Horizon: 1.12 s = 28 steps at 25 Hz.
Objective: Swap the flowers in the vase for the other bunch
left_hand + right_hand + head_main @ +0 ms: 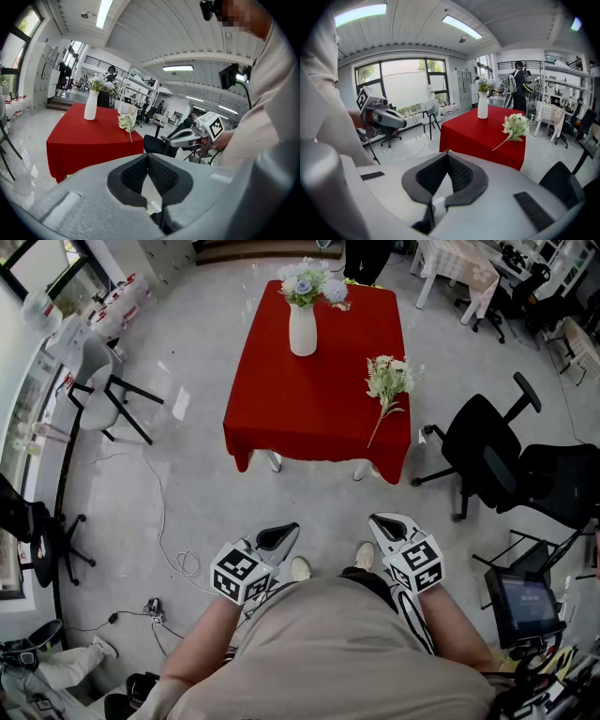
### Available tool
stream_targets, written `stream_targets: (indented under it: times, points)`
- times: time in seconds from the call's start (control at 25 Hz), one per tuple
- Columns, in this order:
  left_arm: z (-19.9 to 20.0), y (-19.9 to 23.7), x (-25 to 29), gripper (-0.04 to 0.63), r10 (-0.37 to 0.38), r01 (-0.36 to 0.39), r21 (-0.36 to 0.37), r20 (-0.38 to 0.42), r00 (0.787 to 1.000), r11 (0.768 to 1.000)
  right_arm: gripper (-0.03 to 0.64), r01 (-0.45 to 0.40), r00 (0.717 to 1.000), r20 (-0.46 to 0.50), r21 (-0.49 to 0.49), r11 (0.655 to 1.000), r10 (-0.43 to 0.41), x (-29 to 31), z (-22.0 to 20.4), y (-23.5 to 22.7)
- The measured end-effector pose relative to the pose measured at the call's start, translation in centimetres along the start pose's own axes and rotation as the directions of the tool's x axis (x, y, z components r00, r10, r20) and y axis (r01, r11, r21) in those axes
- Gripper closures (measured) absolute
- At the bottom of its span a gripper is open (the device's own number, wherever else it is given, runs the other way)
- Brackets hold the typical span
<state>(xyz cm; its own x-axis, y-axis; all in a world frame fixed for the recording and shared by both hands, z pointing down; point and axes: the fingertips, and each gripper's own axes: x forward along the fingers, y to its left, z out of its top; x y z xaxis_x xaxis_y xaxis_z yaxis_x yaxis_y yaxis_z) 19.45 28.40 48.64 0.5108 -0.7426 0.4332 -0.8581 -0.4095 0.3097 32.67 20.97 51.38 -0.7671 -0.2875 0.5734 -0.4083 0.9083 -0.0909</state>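
The white ceramic vase point(302, 331) is standing upright toward the far end of the red-clothed table point(281, 413), holding a bunch of pale blue and white flowers point(314, 282). The other bunch, cream-white blooms on a thin green stem point(387, 381), is lying flat on the cloth near the table's right edge, well apart from the vase. Its long axis is running from the blooms on the far side to the stem end, which is pointing at the near edge and the person.

Both grippers are hanging close to the person's body, well short of the table, with grey floor point(319, 498) lying between. The left gripper point(279, 538) is showing its 2 fingers point(136, 176) pressed together at the tips with nothing between them. The right gripper point(389, 521) is doing the same, its fingers point(433, 176) meeting on nothing.

The right gripper is sitting nearer the loose bunch, while the left is lining up more with the vase. The next move is probably a walk forward before any reach, and the fingers would need to part first.

A black office chair point(478, 451) is standing just off the table's near right corner — it may be crowding an approach from that side. A pale cable point(167, 540) is trailing over the floor to the left, and a grey chair point(94, 371) is standing well apart on that side.
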Motion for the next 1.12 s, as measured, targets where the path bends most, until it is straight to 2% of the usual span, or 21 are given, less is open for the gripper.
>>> stream_targets:
  times: [0.36, 0.56, 0.84, 1.04, 1.12]
  points:
    - [-1.2, 1.0, -3.0, 0.588, -0.032, 0.032, 0.050, -0.001, 0.999, 0.998, 0.604, 0.008, 1.000, 0.008, -0.005, 1.000, -0.008, 2.1, 1.6, 4.5]
    - [-1.3, 2.1, -2.6, 0.588, -0.044, 0.045, 0.036, -0.011, 0.999, 0.998, 0.603, 0.016, 1.000, -0.002, 0.035, 0.999, -0.016, 2.4, 1.8, 4.4]
    - [1.2, 4.0, 1.0, 0.588, -0.044, 0.045, 0.057, -0.019, 0.999, 0.997, 0.600, 0.005, 1.000, 0.025, 0.042, 0.999, -0.006, 4.9, 4.0, 0.0]
    - [5.0, 6.7, 3.9, 0.588, -0.036, 0.037, 0.043, -0.028, 0.999, 0.998, 0.594, -0.025, 0.996, 0.083, 0.017, 1.000, 0.023, 8.1, 8.7, -4.8]
    - [6.2, 8.0, 5.0, 0.588, -0.021, 0.023, 0.040, -0.049, 0.999, 0.999, 0.564, -0.051, 0.994, 0.096, 0.006, 0.999, 0.050, 9.5, 10.4, -6.3]
